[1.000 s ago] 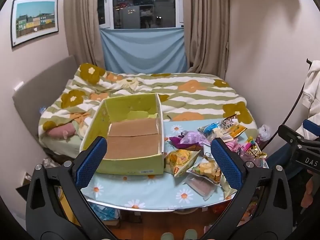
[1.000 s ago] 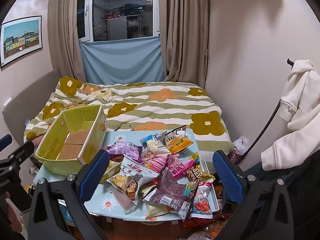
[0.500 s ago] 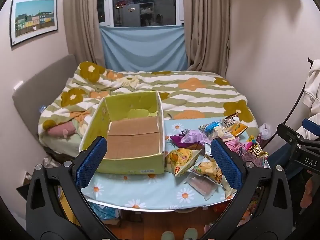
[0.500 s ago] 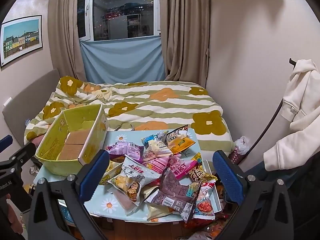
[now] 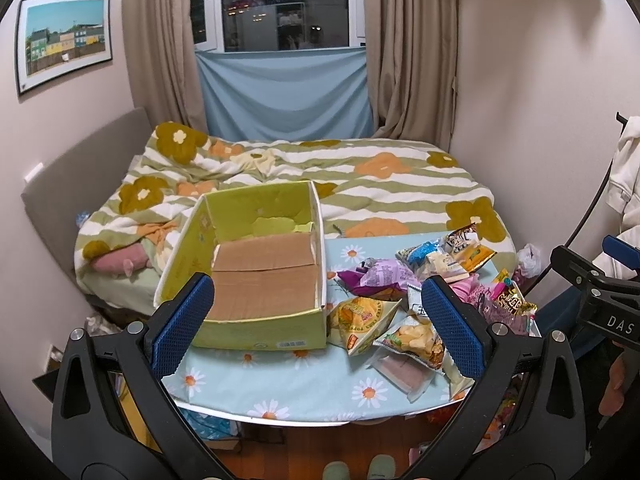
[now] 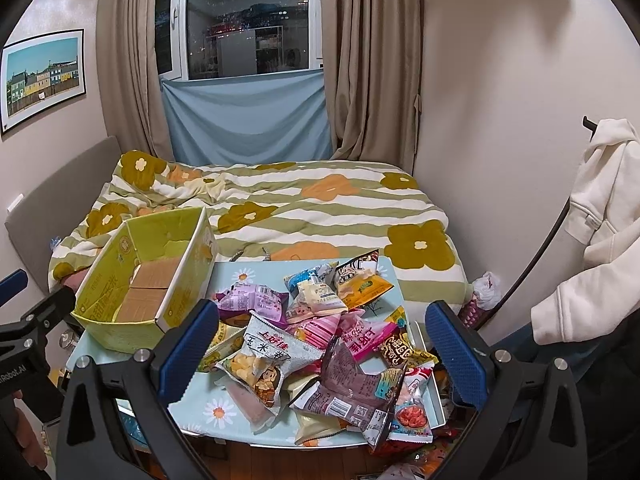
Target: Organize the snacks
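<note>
Both the left gripper and the right gripper hover open and empty. Snack packets sit heaped right of an empty box on the desk; near-edge packets could slide off if nudged.

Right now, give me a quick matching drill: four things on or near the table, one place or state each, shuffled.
Things:
1. green cardboard box
2. purple snack bag
3. white hoodie
4. left tongs

Place or state:
A. hanging at the right wall
B. open, holding nothing
C. on the table's left side, no snacks inside
D. in the snack pile, right beside the box

Pairs: 1-C, 2-D, 3-A, 4-B
</note>
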`<act>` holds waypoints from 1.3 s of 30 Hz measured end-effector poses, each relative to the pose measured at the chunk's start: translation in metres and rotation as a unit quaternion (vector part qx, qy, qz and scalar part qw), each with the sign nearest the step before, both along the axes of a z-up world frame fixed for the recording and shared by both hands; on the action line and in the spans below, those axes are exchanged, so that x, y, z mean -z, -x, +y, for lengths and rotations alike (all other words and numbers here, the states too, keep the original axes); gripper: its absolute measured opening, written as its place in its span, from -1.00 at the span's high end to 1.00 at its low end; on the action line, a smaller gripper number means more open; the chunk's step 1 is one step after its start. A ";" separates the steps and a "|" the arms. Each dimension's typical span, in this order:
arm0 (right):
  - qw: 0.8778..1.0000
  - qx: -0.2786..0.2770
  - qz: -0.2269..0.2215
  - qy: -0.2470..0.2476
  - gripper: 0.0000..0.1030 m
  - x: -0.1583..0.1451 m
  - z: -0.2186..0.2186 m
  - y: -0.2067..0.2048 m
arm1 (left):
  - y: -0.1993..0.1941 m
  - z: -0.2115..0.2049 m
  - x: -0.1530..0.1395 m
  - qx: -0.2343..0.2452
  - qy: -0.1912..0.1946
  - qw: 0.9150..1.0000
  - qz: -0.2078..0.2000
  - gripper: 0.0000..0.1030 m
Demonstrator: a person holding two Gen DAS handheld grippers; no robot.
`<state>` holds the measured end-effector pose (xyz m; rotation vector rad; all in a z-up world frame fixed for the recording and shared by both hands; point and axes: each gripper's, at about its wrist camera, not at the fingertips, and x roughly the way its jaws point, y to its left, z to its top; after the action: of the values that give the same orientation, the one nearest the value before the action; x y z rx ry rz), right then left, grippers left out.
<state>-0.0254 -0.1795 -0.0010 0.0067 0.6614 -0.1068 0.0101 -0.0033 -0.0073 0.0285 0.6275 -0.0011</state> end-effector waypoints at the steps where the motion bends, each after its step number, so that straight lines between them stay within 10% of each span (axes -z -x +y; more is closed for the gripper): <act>1: 1.000 -0.001 0.000 0.000 -0.99 0.000 0.000 0.000 | 0.000 0.001 0.000 0.001 0.001 1.000 0.000 -1.00; 39: 1.000 -0.005 0.007 -0.001 -0.99 0.004 0.001 -0.006 | -0.008 0.002 0.002 -0.002 0.004 1.000 0.005 -1.00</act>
<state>-0.0192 -0.1780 -0.0049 0.0043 0.6760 -0.0966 0.0178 -0.0017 -0.0093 0.0196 0.6381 -0.0008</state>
